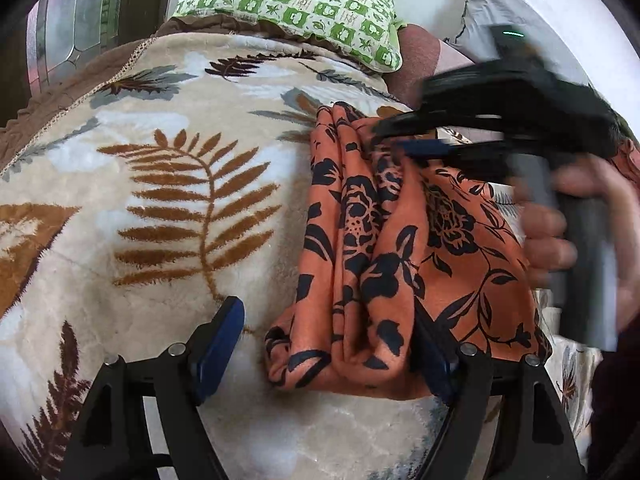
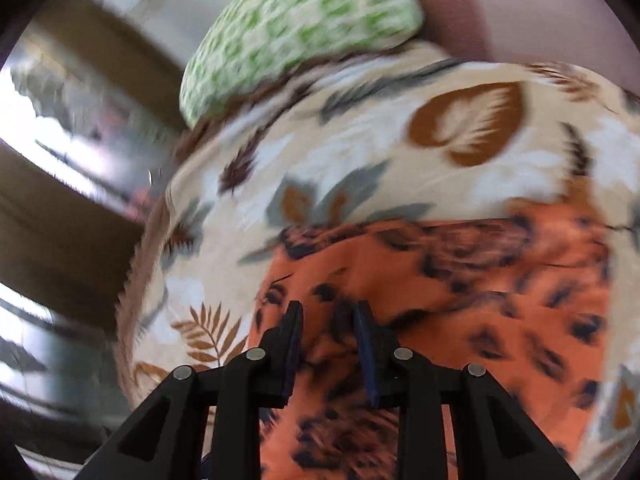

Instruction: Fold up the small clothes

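An orange garment with a black flower print [image 1: 384, 248] lies bunched in folds on a cream leaf-print blanket [image 1: 168, 184]. My left gripper [image 1: 328, 344] is open, its right finger [image 1: 434, 360] against the garment's near edge and its left finger [image 1: 218, 344] over bare blanket. My right gripper [image 1: 394, 138], blurred, comes in from the right with its jaws narrowly apart over the garment's top fold. In the right wrist view the right gripper [image 2: 328, 320] hovers over the blurred orange garment [image 2: 460, 320], jaws narrowly parted with nothing clearly between them.
A green and white checked pillow [image 1: 296, 12] lies at the far end of the blanket; it also shows in the right wrist view [image 2: 296, 32]. A brown ruffled bed edge [image 1: 60, 92] runs along the left. Windows [image 2: 60, 140] stand beyond the bed.
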The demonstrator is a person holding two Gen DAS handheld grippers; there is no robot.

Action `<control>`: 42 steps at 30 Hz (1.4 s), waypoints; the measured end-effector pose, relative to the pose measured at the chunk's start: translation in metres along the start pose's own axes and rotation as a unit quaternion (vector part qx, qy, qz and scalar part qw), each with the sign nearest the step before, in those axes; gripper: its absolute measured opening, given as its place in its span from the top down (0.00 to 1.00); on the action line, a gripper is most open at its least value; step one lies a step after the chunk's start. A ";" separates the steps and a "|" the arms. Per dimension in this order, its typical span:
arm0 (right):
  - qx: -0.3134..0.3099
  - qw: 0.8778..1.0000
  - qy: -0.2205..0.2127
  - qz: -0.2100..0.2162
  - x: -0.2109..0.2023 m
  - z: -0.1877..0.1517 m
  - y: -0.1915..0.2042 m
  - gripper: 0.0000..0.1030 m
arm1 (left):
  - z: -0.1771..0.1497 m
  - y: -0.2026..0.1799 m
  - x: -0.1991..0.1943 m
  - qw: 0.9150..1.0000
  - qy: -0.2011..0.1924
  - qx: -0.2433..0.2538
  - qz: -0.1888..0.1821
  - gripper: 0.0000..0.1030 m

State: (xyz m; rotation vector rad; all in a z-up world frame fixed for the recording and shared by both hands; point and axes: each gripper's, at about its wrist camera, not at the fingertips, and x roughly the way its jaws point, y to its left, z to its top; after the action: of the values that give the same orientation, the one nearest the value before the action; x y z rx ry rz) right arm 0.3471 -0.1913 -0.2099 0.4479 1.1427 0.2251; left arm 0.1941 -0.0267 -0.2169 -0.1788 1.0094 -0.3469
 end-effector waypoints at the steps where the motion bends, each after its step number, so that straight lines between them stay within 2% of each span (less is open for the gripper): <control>1: 0.001 1.000 0.006 -0.005 0.012 -0.001 0.001 0.70 | 0.000 0.000 0.001 1.000 0.000 0.000 0.001 0.21; 3: 0.008 1.000 -0.007 0.000 0.025 0.007 -0.001 0.70 | 0.001 0.000 0.001 1.000 -0.002 0.001 0.004 0.21; 6: 0.054 0.998 -0.004 0.029 0.013 0.012 -0.013 0.70 | 0.001 -0.001 0.000 1.000 -0.003 0.007 0.003 0.21; 9: 0.051 0.997 -0.027 0.059 -0.021 0.002 -0.018 0.70 | 0.002 -0.003 -0.005 1.000 -0.011 0.005 0.000 0.21; 11: 0.055 0.993 -0.052 0.094 -0.055 -0.014 -0.023 0.70 | 0.004 -0.006 -0.013 1.000 -0.029 0.009 0.001 0.21; 12: 0.051 0.992 -0.061 0.098 -0.065 -0.020 -0.022 0.70 | 0.004 -0.011 -0.020 0.998 -0.049 0.023 0.006 0.21; 15: 0.022 0.994 -0.081 0.070 -0.104 -0.052 -0.022 0.71 | 0.003 -0.019 -0.031 0.995 -0.083 0.050 0.020 0.21; 18: 0.000 0.996 -0.083 0.011 -0.125 -0.093 -0.026 0.71 | 0.002 -0.015 -0.017 0.995 -0.051 0.053 0.060 0.21; 20: -0.012 0.996 -0.084 -0.020 -0.129 -0.117 -0.030 0.71 | 0.000 -0.007 -0.009 0.998 -0.025 0.034 0.055 0.21; 22: -0.005 0.997 -0.073 -0.030 -0.129 -0.139 -0.042 0.71 | -0.001 -0.011 -0.009 0.996 -0.031 0.046 0.065 0.21; 24: 0.013 0.998 -0.052 -0.043 -0.111 -0.159 -0.058 0.70 | -0.004 -0.018 -0.009 0.993 -0.038 0.070 0.082 0.21; 25: 0.014 0.998 -0.049 -0.038 -0.104 -0.166 -0.064 0.71 | -0.006 -0.020 -0.009 0.992 -0.039 0.077 0.088 0.21; 26: 0.015 0.997 -0.064 -0.028 -0.106 -0.172 -0.067 0.71 | -0.006 -0.021 -0.010 0.992 -0.042 0.076 0.089 0.21; 29: 0.046 0.996 -0.076 -0.003 -0.121 -0.172 -0.074 0.72 | -0.007 -0.020 -0.015 0.992 -0.051 0.073 0.093 0.21; 31: 0.050 0.992 -0.115 0.008 -0.137 -0.173 -0.076 0.72 | -0.008 -0.022 -0.015 0.990 -0.054 0.084 0.101 0.21; 34: 0.053 0.988 -0.144 0.000 -0.146 -0.180 -0.079 0.72 | -0.007 -0.024 -0.014 0.989 -0.056 0.088 0.109 0.17; 36: 0.062 0.991 -0.122 -0.001 -0.130 -0.182 -0.090 0.72 | -0.006 -0.024 -0.011 0.989 -0.053 0.085 0.112 0.15; 38: 0.061 0.990 -0.129 0.012 -0.123 -0.187 -0.093 0.72 | -0.006 -0.024 -0.010 0.989 -0.052 0.083 0.113 0.14; 42: 0.049 0.990 -0.134 0.011 -0.132 -0.186 -0.086 0.72 | -0.005 -0.027 -0.008 0.987 -0.056 0.089 0.118 0.14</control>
State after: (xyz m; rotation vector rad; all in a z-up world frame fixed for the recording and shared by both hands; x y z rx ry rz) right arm 0.1191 -0.2779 -0.2034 0.5610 0.8889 0.1240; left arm 0.1802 -0.0488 -0.2049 0.0820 0.8728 -0.2073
